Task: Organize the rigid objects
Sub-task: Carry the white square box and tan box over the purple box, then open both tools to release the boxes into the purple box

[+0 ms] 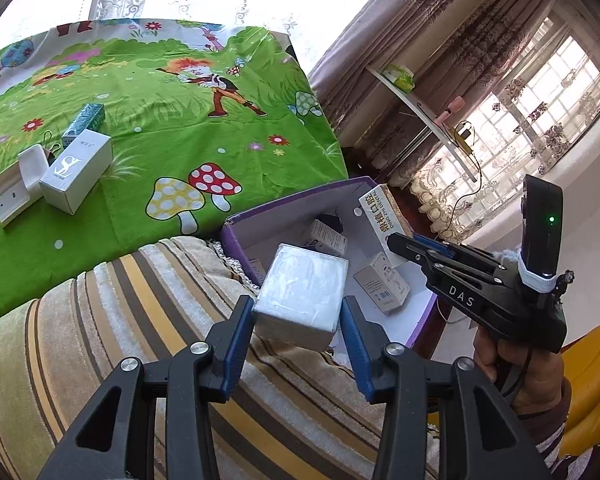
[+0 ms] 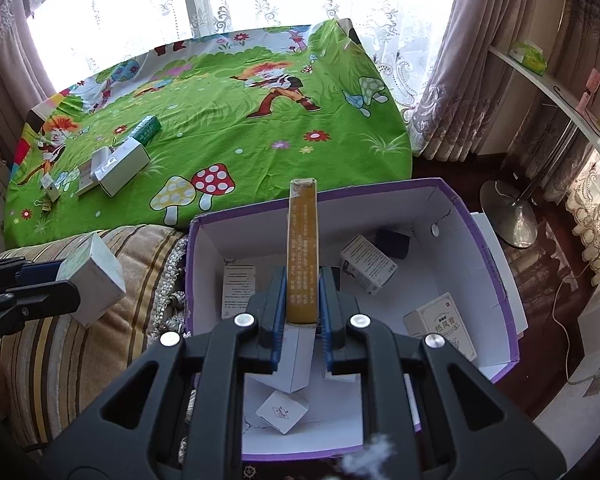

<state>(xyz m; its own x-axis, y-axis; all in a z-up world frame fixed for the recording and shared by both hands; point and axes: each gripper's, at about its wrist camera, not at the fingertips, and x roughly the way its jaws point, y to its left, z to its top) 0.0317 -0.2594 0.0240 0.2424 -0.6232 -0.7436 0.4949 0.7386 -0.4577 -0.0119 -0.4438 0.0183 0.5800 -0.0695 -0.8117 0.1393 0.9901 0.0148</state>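
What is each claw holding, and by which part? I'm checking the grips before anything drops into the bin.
The left claw pinches a white box by its near end. The right claw clamps a slim yellow box across its lower flat faces.

The left gripper (image 1: 296,322) fills the bottom of the left wrist view, its black arms fanning up from the lower edge and its blue-padded fingers (image 1: 236,344) standing partly apart, clamped on the two sides of a white box (image 1: 302,290). In the right wrist view it enters from the left edge, mid-height. The right gripper (image 2: 302,300) rises from the bottom centre of its own view, pads drawn close together and pinching a thin yellow carton (image 2: 302,248) that points up the frame. In the left wrist view it juts from the right, gripped by a hand (image 1: 516,372) with a sleeve cuff at the wrist.
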